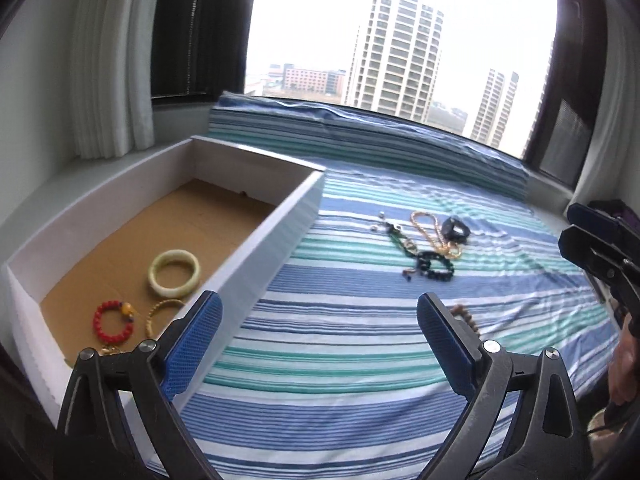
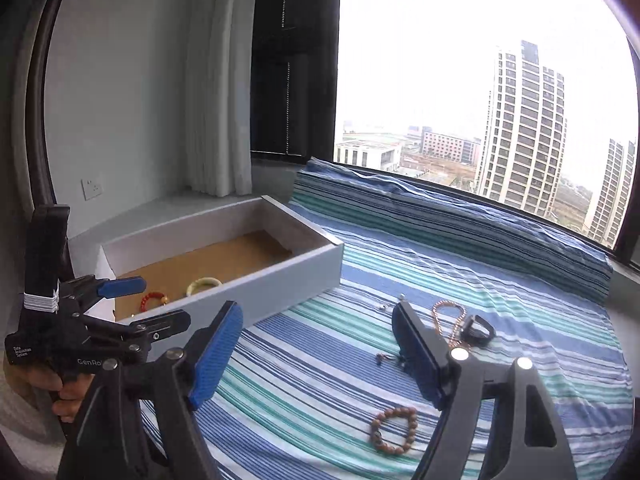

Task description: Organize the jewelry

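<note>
A white box point(image 1: 280, 224) with a brown floor holds a pale green bangle point(image 1: 174, 272), a red bead bracelet point(image 1: 112, 322) and a thin gold bracelet point(image 1: 160, 312). On the striped cloth lie a gold chain point(image 1: 430, 230), a dark green bead bracelet point(image 1: 434, 268), a black ring-like piece point(image 1: 456, 229) and a brown bead bracelet point(image 2: 394, 430). My left gripper point(image 1: 320, 340) is open and empty, over the box's right wall. My right gripper point(image 2: 316, 348) is open and empty above the cloth; the brown bracelet lies just below it.
The striped blue-green cloth point(image 1: 360, 360) covers a window ledge, with a folded striped roll point(image 1: 380, 140) along the window. White curtain point(image 1: 108, 60) hangs at the left. The box point(image 2: 224, 280) stands at the cloth's left edge.
</note>
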